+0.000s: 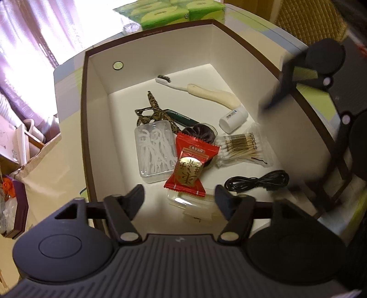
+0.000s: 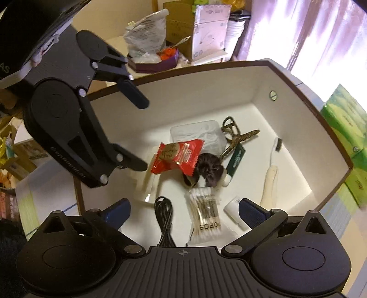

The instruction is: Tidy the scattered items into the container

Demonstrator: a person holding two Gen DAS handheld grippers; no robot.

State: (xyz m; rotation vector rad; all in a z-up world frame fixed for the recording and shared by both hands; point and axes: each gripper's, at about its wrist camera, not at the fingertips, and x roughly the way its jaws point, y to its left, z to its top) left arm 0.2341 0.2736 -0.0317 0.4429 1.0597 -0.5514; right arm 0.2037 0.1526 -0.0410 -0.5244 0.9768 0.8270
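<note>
Now both claws hang over the big white box with a brown rim (image 1: 85, 114), pointing down into it. The left claw (image 1: 181, 197) has its two black fingers apart, and nothing is between them. Just past its fingertips lies a red candy wrapper with a gold round middle (image 1: 191, 165), resting on a clear plastic case of white floss picks (image 1: 154, 152) and a dark brown hair scrunchie (image 1: 201, 134). A small clear packet (image 1: 197, 204) lies right under this claw.

The right claw (image 2: 183, 212) is wide open too, and it holds nothing. Between its blue-padded fingers (image 2: 251, 214) lie a coiled black cable (image 2: 164, 220) and a clear bag of cotton swabs with wooden sticks (image 2: 206, 213). A small white bottle (image 2: 234, 207) sits just beside its right finger. Farther from this claw lie spotted brown scissors (image 2: 238, 137), a dark green tube (image 2: 236, 158) and a white toothbrush with a cream handle (image 2: 271, 169).

Everything in sight is already down on the box floor. Beyond the box stand green tissue packs (image 1: 169, 11).
</note>
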